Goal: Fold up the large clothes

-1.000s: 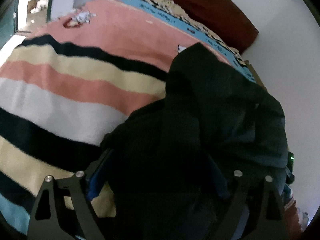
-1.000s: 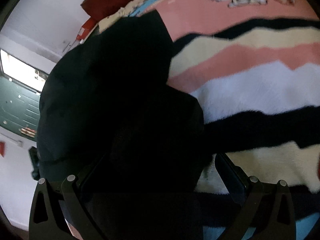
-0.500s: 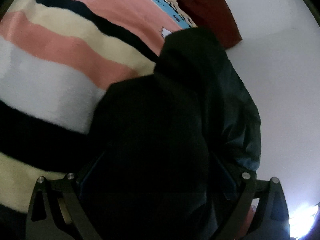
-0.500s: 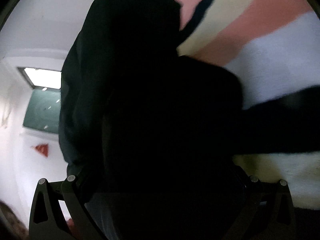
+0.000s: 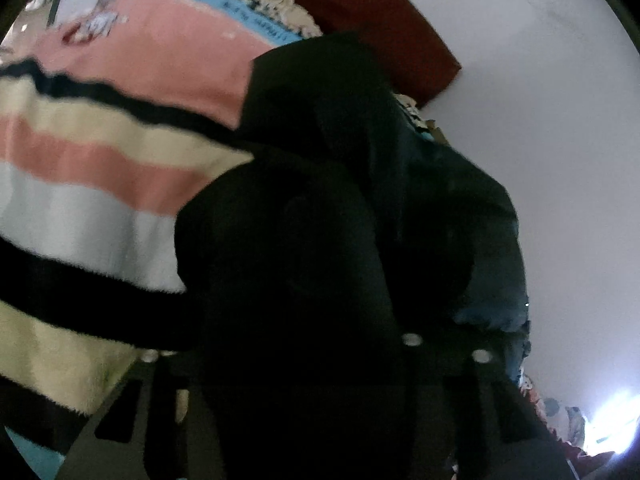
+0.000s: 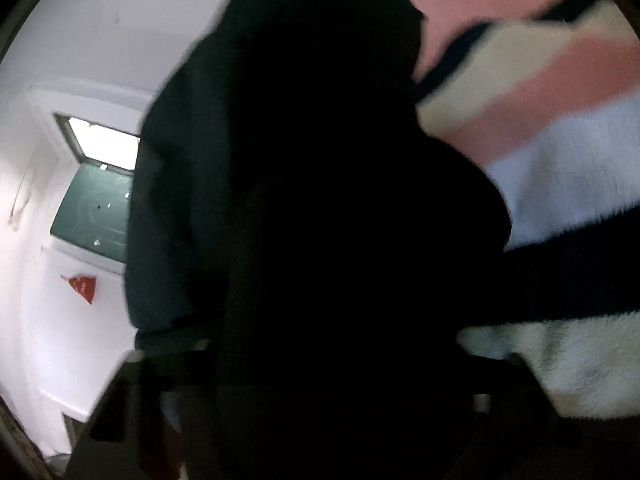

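Note:
A large black garment point(image 5: 320, 220) fills the middle of both views, bunched and hanging over a striped blanket. In the left wrist view it drapes over my left gripper point(image 5: 312, 360) and hides the fingertips; the jaws look narrowed around the cloth. In the right wrist view the same black garment point(image 6: 320, 200) covers my right gripper point(image 6: 320, 380); its frame is dark and blurred, with cloth between the jaws. Both grippers hold the garment lifted off the blanket.
A striped blanket point(image 5: 100, 152) in pink, cream, white and black covers the bed, also in the right wrist view point(image 6: 560, 140). A dark red pillow point(image 5: 380, 20) lies by the white wall point(image 5: 560, 160). A window point(image 6: 96, 200) shows at left.
Both grippers have risen and tilted with the black garment, which now hangs closer to the cameras. More wall and window came into view. The left jaws look narrower.

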